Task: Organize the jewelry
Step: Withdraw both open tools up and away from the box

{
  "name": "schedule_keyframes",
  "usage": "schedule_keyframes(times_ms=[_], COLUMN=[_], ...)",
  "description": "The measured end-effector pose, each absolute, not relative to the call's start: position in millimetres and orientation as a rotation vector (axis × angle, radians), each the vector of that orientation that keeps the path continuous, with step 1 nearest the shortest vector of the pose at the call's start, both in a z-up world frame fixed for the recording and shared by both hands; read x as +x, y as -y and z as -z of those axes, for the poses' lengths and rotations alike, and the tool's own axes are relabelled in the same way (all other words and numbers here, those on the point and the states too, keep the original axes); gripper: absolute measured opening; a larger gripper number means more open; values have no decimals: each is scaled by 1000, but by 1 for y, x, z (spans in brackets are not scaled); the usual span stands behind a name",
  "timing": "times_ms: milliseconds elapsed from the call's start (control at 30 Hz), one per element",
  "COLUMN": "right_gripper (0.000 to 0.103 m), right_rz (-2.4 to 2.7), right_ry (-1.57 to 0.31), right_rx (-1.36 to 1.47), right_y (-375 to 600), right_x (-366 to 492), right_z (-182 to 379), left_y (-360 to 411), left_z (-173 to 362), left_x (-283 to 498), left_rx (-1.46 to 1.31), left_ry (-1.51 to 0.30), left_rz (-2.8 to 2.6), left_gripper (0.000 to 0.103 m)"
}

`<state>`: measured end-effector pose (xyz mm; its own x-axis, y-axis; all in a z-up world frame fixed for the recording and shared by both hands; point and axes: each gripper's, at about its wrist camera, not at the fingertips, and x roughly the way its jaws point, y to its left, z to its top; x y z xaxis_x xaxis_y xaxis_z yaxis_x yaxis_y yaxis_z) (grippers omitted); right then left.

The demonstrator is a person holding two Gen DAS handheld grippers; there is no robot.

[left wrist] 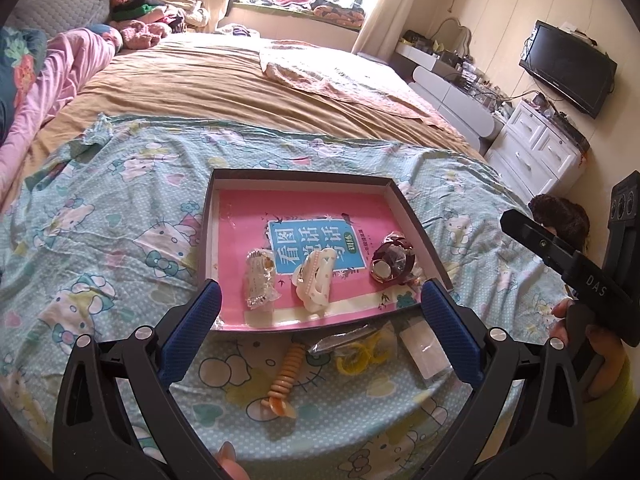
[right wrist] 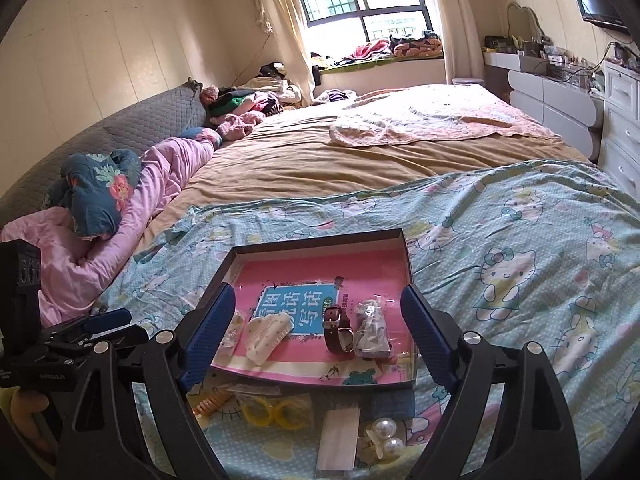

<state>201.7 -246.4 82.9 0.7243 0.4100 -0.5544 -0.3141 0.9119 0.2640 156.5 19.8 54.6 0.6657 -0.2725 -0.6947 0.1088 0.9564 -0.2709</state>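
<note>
Cartoon-cat bedding [right wrist: 520, 240] covers the near end of the bed. Nearest lie pearl earrings [right wrist: 386, 436], yellow rings [right wrist: 272, 410] and an orange spiral tie [left wrist: 286, 372]. Both the left gripper [left wrist: 320, 304] and the right gripper [right wrist: 318, 320] are spread wide, holding nothing. Beyond them, the shallow box [right wrist: 404, 248] holds a pink book [left wrist: 248, 208], a white hair claw [right wrist: 266, 338], a watch [right wrist: 338, 330] and bagged trinkets [left wrist: 260, 280].

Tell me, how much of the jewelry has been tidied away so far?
About half. In the box lie a watch, a white hair claw and two bagged pieces. Both grippers are open and empty. Left on the bedspread: yellow rings, pearl clip, orange spiral tie.
</note>
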Motion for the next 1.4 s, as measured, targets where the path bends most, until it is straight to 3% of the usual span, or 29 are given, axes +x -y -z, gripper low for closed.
schedule_keyframes(times_ms=[533,1400], right_gripper=[85,86], right_rz=[-411,-420], right_ry=[-594,-627], right_rx=[119,53], right_y=[240,228], right_x=[170,141], right_z=[-105,-95], left_y=[-26,-35], left_z=[-63,-44], left_x=[124,96], left_rx=[-233,-258], left_ry=[-770,-794], left_rz=[223,228], left_gripper=[93,93])
